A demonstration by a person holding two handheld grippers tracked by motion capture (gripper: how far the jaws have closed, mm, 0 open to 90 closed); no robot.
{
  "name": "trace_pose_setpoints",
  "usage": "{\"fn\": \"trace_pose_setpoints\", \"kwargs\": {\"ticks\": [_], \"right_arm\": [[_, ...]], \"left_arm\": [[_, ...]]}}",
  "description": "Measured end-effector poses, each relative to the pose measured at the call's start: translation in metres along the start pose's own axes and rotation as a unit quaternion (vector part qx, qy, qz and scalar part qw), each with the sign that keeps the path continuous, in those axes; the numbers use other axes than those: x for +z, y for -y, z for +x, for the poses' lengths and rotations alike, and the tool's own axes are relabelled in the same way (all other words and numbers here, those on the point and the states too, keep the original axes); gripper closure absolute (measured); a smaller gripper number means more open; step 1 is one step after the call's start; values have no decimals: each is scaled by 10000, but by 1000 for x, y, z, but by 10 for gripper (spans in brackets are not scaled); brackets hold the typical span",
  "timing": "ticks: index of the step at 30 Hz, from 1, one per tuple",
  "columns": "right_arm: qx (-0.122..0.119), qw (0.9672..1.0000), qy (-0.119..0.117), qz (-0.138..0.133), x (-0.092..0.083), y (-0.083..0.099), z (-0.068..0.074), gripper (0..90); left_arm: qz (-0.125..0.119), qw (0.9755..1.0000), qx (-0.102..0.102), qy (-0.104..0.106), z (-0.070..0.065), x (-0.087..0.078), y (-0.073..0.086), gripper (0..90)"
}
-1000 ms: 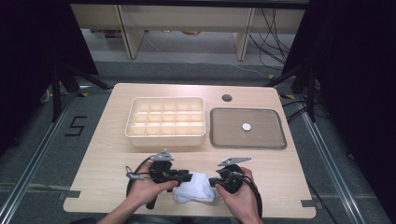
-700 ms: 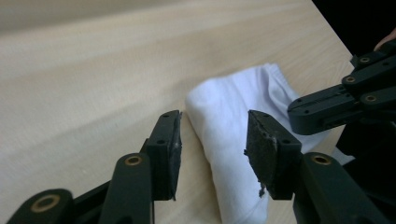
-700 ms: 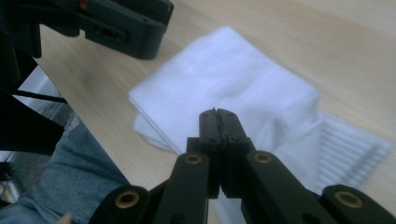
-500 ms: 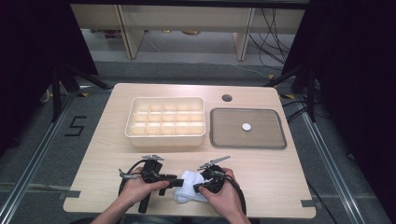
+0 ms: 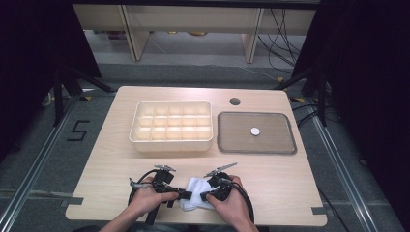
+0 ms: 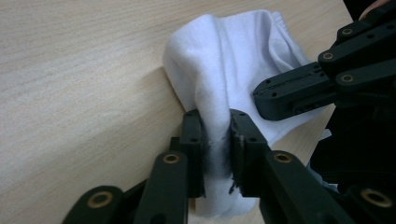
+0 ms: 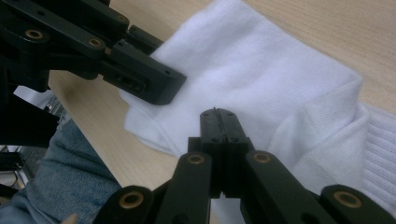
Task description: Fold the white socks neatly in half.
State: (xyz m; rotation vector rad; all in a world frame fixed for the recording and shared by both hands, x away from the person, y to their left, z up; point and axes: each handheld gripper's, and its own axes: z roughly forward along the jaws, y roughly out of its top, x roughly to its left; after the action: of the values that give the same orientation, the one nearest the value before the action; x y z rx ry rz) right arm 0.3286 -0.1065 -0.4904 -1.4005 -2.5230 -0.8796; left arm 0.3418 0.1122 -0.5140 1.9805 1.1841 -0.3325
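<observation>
Two hand-held grippers work one white knitted sock [image 5: 197,193] at the near edge of the pale wooden desk [image 5: 111,159] — both sit lower and nearer that edge than a second ago. The left hand-held gripper [image 6: 215,140] has just been closing and pinches a raised fold of the sock. The right hand-held gripper [image 7: 218,122] is pressed together, tips on the fabric. Beyond stand one cream compartment box [image 5: 171,126] and one grey tray [image 5: 256,132] holding one white disc [image 5: 255,131].

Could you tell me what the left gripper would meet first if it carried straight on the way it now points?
Probably the right gripper, just beyond the white sock that the left gripper already pinches; depth is unclear.
</observation>
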Motion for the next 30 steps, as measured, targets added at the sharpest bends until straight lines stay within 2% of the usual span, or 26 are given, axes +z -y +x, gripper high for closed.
{"fn": "trace_pose_setpoints", "kwargs": {"ticks": [2, 5, 6, 9, 10, 12, 15, 17, 18, 19, 20, 22, 23, 24, 27, 28, 29, 30], "right_arm": [[-18, 10000, -1, -90, -4, -1, 1, 900], [-27, 9997, 59, -227, -9, -3, -1, 900], [13, 9995, 175, -276, -12, -5, -2, 900], [94, 9997, 198, -147, -8, -4, -5, 900], [134, 9997, 175, -114, -6, -3, -6, 900], [193, 9996, 183, -96, -2, -2, -6, 900], [135, 9997, 130, -133, -2, -2, -7, 900], [310, 9994, 115, -99, -1, -2, -8, 900], [271, 9995, 64, -123, -1, -1, -7, 900], [204, 9997, 63, -146, 0, -2, -8, 900], [457, 9989, 45, -66, -1, -1, -4, 900], [504, 9987, 45, -61, -1, -2, -4, 900], [504, 9987, 45, -61, -1, -2, -4, 900], [347, 9993, 82, -112, 0, -2, -6, 900], [312, 9994, 77, -147, 1, -2, -7, 900], [321, 9993, 76, -151, 1, -2, -7, 900], [256, 9995, 64, -167, 2, -2, -8, 900], [318, 9993, 98, -165, 3, -2, -6, 900]], "left_arm": [[14, 10000, 61, 8, 0, -2, -1, 791], [-31, 10000, 42, 60, 0, -2, -1, 792], [-37, 10000, -61, 62, -2, -3, -1, 791], [-34, 10000, 7, 51, -3, -6, -3, 791], [-104, 9999, -73, 98, -4, -6, -3, 790], [-87, 9998, -67, 169, -5, -8, -4, 789], [-117, 9996, -156, 223, -6, -10, -5, 783], [-129, 9994, -171, 281, -7, -13, -7, 782], [-230, 9985, -233, 442, -8, -13, -9, 782], [-230, 9985, -233, 442, -8, -13, -9, 783], [-294, 9982, -279, 444, -11, -13, -10, 784], [-254, 9983, -254, 460, -12, -13, -11, 789], [-254, 9983, -254, 460, -12, -13, -11, 792], [-312, 9978, -280, 517, -14, -12, -12, 796], [-277, 9982, -210, 484, -15, -13, -13, 808], [-374, 9975, -193, 567, -16, -12, -13, 808], [-323, 9979, -183, 525, -18, -13, -14, 810], [-275, 9983, -97, 505, -19, -13, -14, 813]]}}
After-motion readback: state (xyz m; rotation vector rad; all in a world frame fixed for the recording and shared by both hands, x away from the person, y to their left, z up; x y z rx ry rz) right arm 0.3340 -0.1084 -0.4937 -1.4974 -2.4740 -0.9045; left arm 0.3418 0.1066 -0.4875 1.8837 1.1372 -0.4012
